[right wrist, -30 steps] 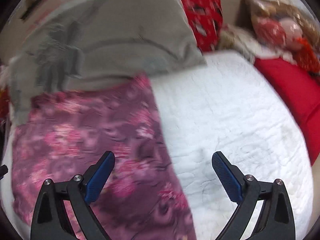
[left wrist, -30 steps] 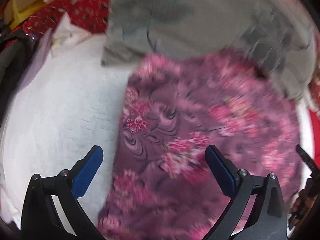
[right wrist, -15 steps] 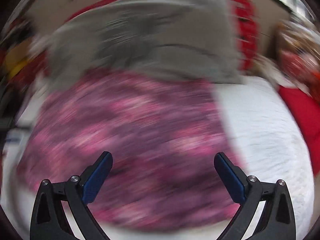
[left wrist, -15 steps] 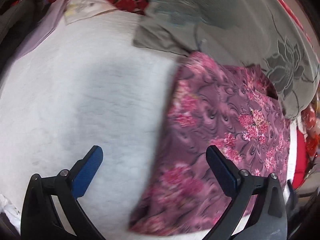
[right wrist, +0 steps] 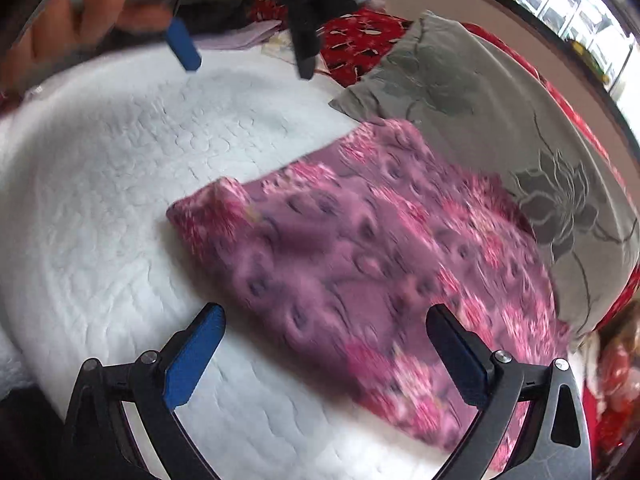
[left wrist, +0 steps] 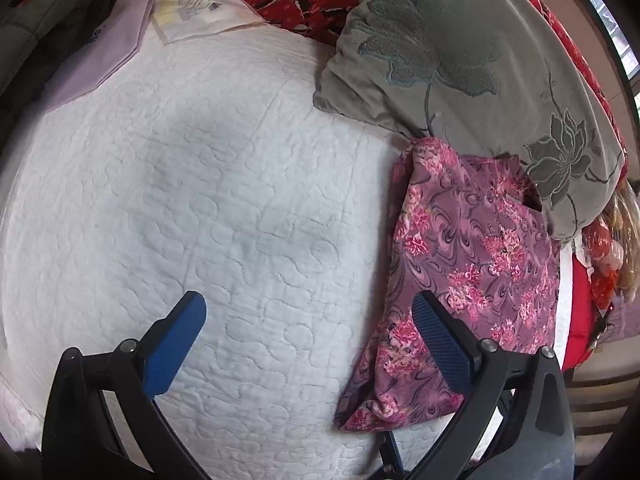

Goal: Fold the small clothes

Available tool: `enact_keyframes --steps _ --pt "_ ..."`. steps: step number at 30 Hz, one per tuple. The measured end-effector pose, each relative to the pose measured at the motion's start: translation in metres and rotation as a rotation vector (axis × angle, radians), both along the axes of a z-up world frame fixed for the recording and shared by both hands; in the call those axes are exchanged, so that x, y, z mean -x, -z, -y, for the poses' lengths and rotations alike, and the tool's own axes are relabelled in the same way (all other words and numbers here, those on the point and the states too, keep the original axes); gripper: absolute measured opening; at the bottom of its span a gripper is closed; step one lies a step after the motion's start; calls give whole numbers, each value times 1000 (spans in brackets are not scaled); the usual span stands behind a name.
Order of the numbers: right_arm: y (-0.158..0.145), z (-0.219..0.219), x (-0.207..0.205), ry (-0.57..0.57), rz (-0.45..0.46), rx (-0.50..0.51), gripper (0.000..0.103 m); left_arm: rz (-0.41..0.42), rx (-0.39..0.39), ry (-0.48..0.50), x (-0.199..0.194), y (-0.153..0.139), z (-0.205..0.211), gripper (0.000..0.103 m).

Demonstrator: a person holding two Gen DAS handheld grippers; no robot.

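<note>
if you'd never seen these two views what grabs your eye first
The purple-pink floral garment stands out, lying loosely folded on the white quilted bedspread with its far edge against a grey flower-embroidered pillow. Next come the blue-padded tongs: the left tongs hang open over bare quilt beside the garment, and the right tongs hang open over its near edge.

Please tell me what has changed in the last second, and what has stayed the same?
The left tongs swung left, off the floral garment, over bare white quilt. The right tongs swung left, over the garment. Nothing was gripped or released. Both stay open; the garment stays flat against the grey pillow.
</note>
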State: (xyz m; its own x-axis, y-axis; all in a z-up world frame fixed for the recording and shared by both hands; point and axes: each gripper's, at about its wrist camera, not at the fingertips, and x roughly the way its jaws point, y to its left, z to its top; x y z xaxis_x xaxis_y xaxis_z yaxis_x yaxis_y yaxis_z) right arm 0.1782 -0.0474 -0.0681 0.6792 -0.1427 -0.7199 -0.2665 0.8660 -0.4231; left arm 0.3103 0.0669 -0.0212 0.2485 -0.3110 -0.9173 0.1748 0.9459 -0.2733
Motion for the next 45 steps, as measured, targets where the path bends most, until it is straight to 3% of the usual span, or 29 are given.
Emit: enact_keyframes --steps 3,5,6,10,13,19,21,23,24,26,29,31,39,45 --pt "4 -11 -10 10 68 72 100 -8 10 30 -7 -2 6 103" --pt "5 -16 -15 19 111 122 99 -33 60 41 -14 -1 11 103" --pt "5 -18 -15 21 138 138 90 -45 88 44 -17 0 13 103" --pt "6 -13 -20 11 142 148 29 -93 151 67 -29 8 33 103" --pt "-5 -3 -19 21 201 113 14 -144 183 107 -36 18 55 103" --pt "-34 16 -4 40 303 7 11 -207 209 165 -41 33 100 103" --pt "-37 22 -3 40 310 -16 11 -201 208 188 -39 33 112 97" --pt "-40 26 -2 38 311 -40 10 -172 179 236 -33 28 127 70" --pt "-42 27 0 37 313 -54 9 -158 145 255 -30 25 135 64" --pt "-46 30 5 38 323 -76 8 -132 97 284 -24 18 145 32" --pt "-51 36 13 50 340 -112 7 -95 78 281 -19 2 152 11" --pt "-57 45 18 69 347 -146 7 -83 103 279 -14 -12 156 10" --pt "-86 95 41 176 383 -301 5 -3 69 348 19 -62 204 9" --pt "-101 145 70 281 412 -402 4 43 41 423 49 -85 268 9"
